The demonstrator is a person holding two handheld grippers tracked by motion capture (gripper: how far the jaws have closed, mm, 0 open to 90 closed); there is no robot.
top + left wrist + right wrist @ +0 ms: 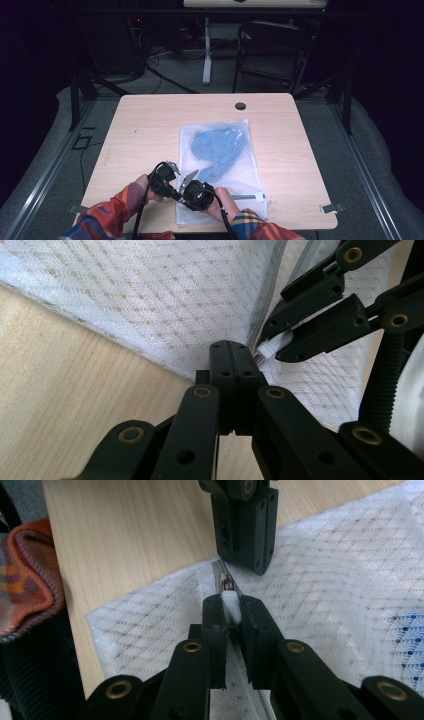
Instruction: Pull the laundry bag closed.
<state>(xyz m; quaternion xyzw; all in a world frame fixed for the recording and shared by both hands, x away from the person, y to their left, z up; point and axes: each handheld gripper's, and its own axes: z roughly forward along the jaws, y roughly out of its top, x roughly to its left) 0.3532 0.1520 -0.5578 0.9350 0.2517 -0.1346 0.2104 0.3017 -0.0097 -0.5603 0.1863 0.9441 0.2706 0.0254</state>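
With zipper (220,577) running along the mesh bag's (220,150) near edge: right gripper (229,611) clamped on the pull tab (228,605), left gripper (231,352) pinched shut on the bag's corner just beside.

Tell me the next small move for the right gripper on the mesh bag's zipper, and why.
Probably a short, steady pull along the zipper. The right gripper is shut on the white zipper tab, and the left gripper is shut at the edge of the mesh bag near the zipper's end, seemingly anchoring it. The blue cloth is already inside.
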